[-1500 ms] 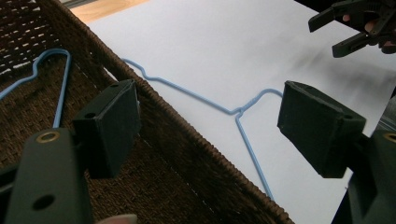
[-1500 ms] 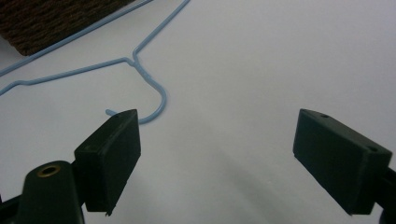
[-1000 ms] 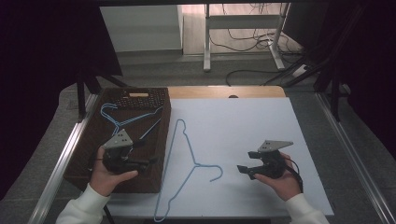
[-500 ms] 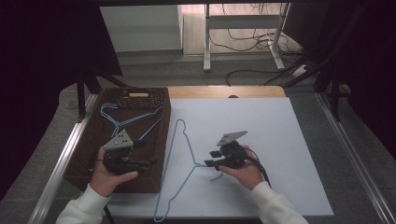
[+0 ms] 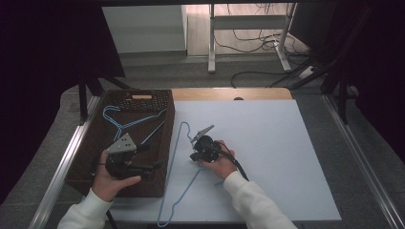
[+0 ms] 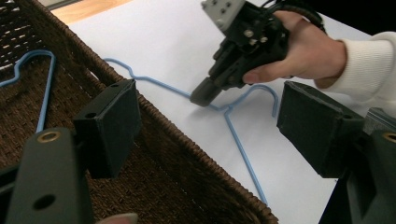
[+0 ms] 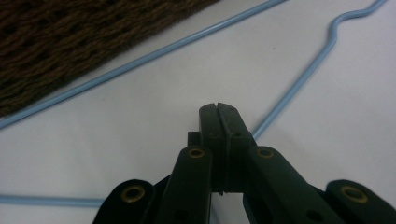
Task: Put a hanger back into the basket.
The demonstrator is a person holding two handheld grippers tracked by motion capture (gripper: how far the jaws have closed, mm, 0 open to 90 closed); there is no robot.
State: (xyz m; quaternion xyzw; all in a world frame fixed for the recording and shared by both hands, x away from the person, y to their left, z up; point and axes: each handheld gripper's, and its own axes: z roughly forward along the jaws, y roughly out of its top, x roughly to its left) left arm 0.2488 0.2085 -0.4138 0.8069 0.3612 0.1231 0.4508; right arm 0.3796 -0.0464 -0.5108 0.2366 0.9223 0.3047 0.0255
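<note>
White sheeting (image 5: 267, 143) covers the table, with a brown wicker basket (image 5: 90, 176) at its left side and grey floor and desk legs beyond. One blue wire hanger (image 5: 174, 183) lies flat on the sheet just beside the basket's right wall; a second blue hanger (image 5: 125, 125) lies inside the basket. Right gripper (image 5: 195, 153) is down at the sheet hanger, near the junction where its neck meets the shoulders. In the right gripper view its jaws are pressed together, and the wire (image 7: 285, 100) runs in under their tip; whether it is actually pinched cannot be told. Left gripper (image 5: 154, 168) is held over the basket's right part, jaws spread wide with nothing between them, aimed toward the right hand (image 6: 299, 49).
</note>
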